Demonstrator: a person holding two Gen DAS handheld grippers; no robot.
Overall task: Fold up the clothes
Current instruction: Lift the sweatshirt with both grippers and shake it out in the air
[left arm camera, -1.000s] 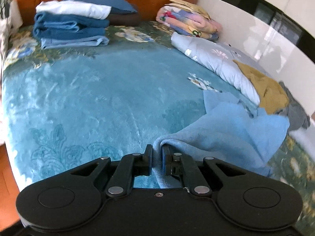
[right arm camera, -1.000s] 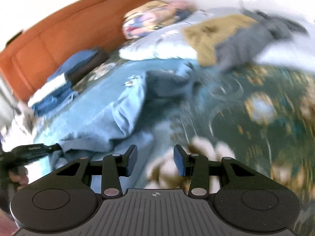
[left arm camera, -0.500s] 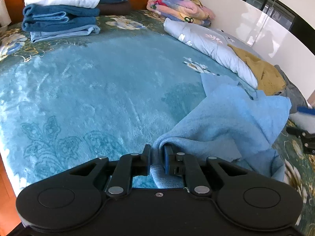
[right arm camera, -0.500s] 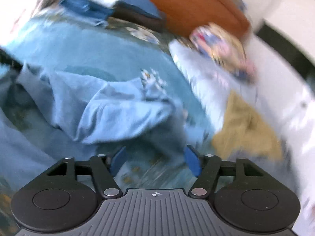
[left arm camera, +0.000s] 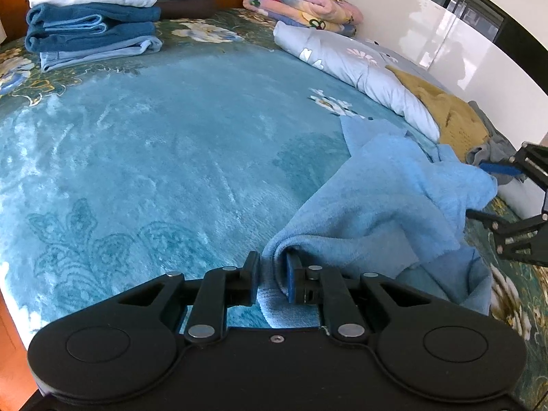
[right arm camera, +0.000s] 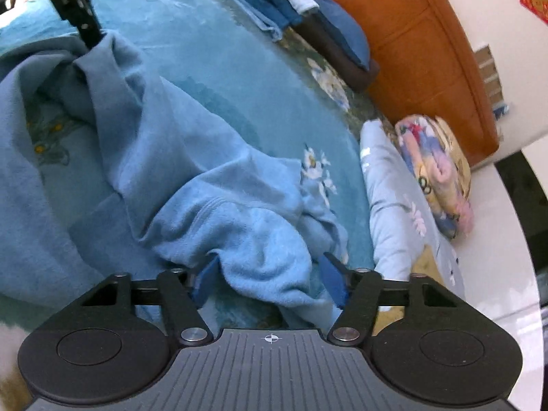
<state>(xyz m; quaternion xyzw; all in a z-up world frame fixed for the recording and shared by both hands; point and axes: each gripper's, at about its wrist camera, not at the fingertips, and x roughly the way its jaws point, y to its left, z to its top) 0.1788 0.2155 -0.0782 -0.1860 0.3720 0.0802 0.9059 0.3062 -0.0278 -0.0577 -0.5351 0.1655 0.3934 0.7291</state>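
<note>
A light blue fleece garment (left arm camera: 387, 205) lies crumpled on the teal bed blanket (left arm camera: 154, 154). My left gripper (left arm camera: 272, 267) is shut on a folded edge of it near the bed's front; in the right wrist view the left gripper (right arm camera: 87, 36) shows at the top left, pinching that edge. My right gripper (right arm camera: 270, 274) straddles a bunched fold of the same garment (right arm camera: 171, 157). Its jaws are closing, with the cloth between the blue pads (right arm camera: 205, 281) and not squeezed. In the left wrist view the right gripper (left arm camera: 486, 191) is at the garment's far right corner.
A stack of folded clothes (left arm camera: 92, 24) sits at the head of the bed by the orange headboard (right arm camera: 421, 44). A folded flowery quilt (left arm camera: 301, 3), a pale blue duvet (left arm camera: 359, 68), a mustard garment (left arm camera: 445, 113) and a grey one (left arm camera: 489, 144) lie along the white wall.
My right gripper rolled and swung over to the garment's far corner, spread its jaws and now has a fold between them. The left gripper kept its grip and barely moved.
</note>
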